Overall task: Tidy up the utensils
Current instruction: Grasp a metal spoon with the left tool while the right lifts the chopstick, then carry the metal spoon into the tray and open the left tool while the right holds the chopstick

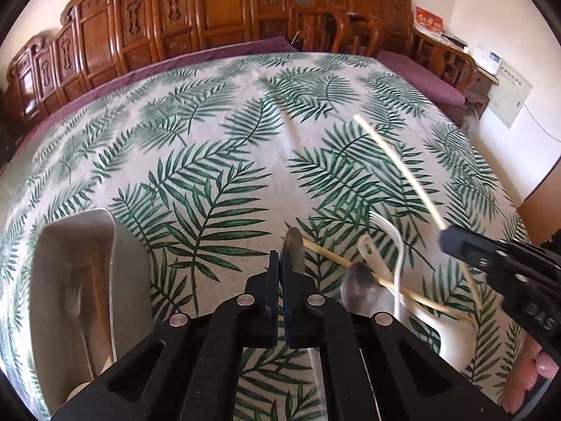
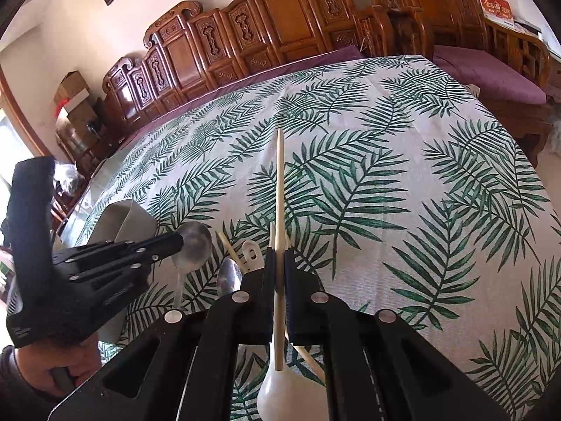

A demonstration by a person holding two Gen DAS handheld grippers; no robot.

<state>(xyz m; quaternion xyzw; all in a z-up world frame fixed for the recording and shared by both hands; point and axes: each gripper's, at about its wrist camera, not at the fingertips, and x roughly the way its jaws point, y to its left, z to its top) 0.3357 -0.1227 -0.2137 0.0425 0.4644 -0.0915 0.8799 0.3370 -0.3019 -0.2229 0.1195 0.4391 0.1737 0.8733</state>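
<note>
My left gripper (image 1: 279, 258) is shut on a metal spoon (image 1: 294, 249), held edge-on above the leaf-print cloth; in the right wrist view its bowl (image 2: 193, 249) shows at that gripper's tip (image 2: 171, 244). My right gripper (image 2: 278, 254) is shut on a pale chopstick (image 2: 279, 189) that points forward; it also shows in the left wrist view (image 1: 396, 165) with the gripper (image 1: 452, 242). A second chopstick (image 1: 336, 258), another metal spoon (image 1: 361, 289) and a white ceramic spoon (image 1: 431, 329) lie on the cloth between the grippers.
A steel tray (image 1: 42, 280) lies on the cloth at my left, also in the right wrist view (image 2: 122, 219). The table's leaf-print cloth (image 2: 385, 175) stretches ahead. Carved wooden chairs (image 1: 175, 28) line its far edge.
</note>
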